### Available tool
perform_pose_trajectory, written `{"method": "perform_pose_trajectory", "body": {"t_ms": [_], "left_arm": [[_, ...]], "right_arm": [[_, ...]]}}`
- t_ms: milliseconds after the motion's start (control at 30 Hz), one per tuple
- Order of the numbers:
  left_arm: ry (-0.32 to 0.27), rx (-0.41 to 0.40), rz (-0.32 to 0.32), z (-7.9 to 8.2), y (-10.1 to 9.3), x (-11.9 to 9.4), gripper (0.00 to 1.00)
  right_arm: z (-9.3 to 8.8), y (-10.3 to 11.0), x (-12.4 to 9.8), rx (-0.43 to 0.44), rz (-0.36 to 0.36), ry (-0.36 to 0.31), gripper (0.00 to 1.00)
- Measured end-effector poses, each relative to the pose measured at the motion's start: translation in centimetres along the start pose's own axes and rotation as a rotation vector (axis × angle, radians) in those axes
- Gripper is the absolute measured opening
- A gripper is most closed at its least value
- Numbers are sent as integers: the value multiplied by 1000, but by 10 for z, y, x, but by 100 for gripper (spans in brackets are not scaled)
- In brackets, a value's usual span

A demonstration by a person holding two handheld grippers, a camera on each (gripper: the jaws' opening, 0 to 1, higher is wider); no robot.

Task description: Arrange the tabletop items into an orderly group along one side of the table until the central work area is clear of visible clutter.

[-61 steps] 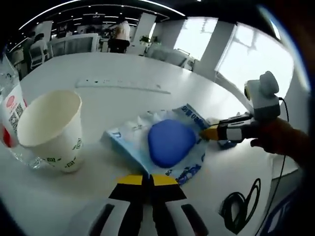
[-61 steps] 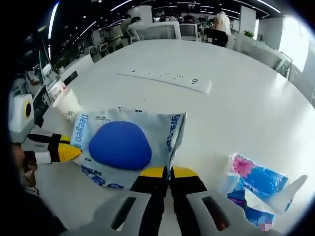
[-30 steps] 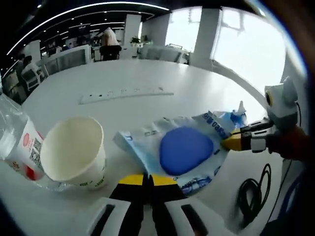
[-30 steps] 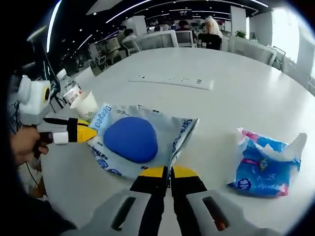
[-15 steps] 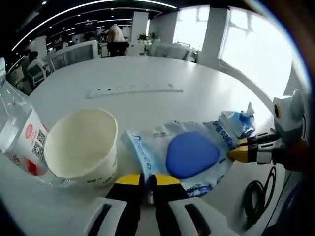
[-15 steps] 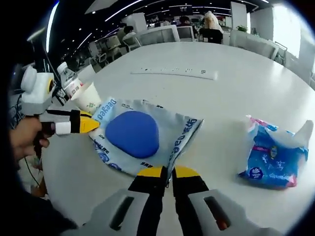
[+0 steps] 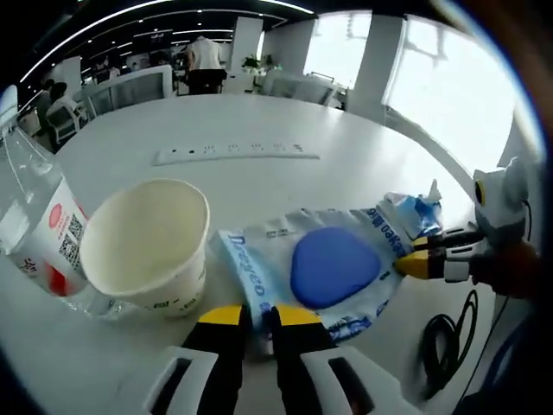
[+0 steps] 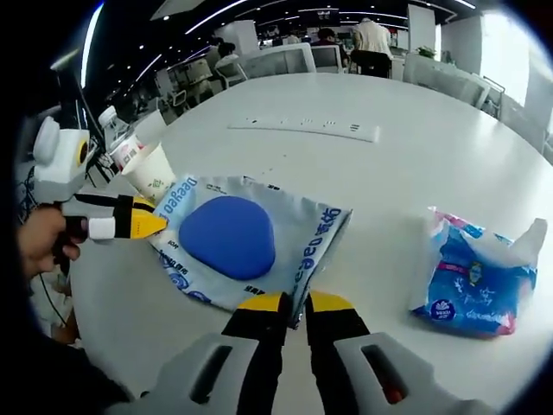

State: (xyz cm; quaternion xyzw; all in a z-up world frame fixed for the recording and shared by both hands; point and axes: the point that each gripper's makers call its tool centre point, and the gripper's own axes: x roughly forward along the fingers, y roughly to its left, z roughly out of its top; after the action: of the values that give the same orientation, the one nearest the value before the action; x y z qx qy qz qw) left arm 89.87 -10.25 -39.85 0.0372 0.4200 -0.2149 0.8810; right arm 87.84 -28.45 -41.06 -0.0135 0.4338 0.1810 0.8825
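A flat wipes pack (image 7: 333, 268) with a round blue lid (image 8: 226, 235) lies stretched over the white table (image 7: 285, 186), held at both ends. My left gripper (image 7: 259, 318) is shut on its near edge, next to the paper cup (image 7: 147, 242). My right gripper (image 8: 291, 304) is shut on the opposite corner. Each gripper also appears in the other's view: the right gripper (image 7: 413, 264) at the pack's far end, the left gripper (image 8: 149, 226) beside the cup (image 8: 154, 177). A clear water bottle (image 7: 39, 233) with a red label stands just behind the cup.
A blue-and-pink tissue pack (image 8: 475, 277) lies apart from the wipes; it is the same tissue pack (image 7: 415, 212) near the right gripper. A white power strip (image 7: 233, 154) lies across the table's middle. A black cable (image 7: 445, 333) hangs off the table edge. Office desks and people are far behind.
Both grippers have carried the wipes pack toward the cup and bottle, away from the tissue pack. The pack now lies close beside the cup.
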Motion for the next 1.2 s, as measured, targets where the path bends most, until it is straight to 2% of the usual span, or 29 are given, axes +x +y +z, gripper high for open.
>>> {"method": "perform_pose_trajectory", "body": {"t_ms": [333, 467, 667, 800, 1067, 1133, 1200], "left_arm": [[-1, 21, -4, -2, -4, -7, 14], [-9, 16, -3, -2, -5, -9, 22], [-54, 23, -6, 13, -17, -24, 31], [-51, 27, -16, 9, -21, -23, 34], [-52, 38, -42, 11, -38, -28, 42], [-33, 9, -84, 11, -46, -26, 46], [-32, 12, -96, 15, -51, -25, 50]], "right_arm": [[3, -7, -5, -20, -19, -4, 9], [7, -7, -9, -12, -18, -17, 12], [15, -6, -18, -19, -8, -39, 15], [22, -3, -24, -10, 1, -64, 17], [34, -10, -43, -2, -6, -116, 27], [35, -14, -50, 6, -11, -126, 32], [35, -20, -53, 20, -13, -136, 36]]}}
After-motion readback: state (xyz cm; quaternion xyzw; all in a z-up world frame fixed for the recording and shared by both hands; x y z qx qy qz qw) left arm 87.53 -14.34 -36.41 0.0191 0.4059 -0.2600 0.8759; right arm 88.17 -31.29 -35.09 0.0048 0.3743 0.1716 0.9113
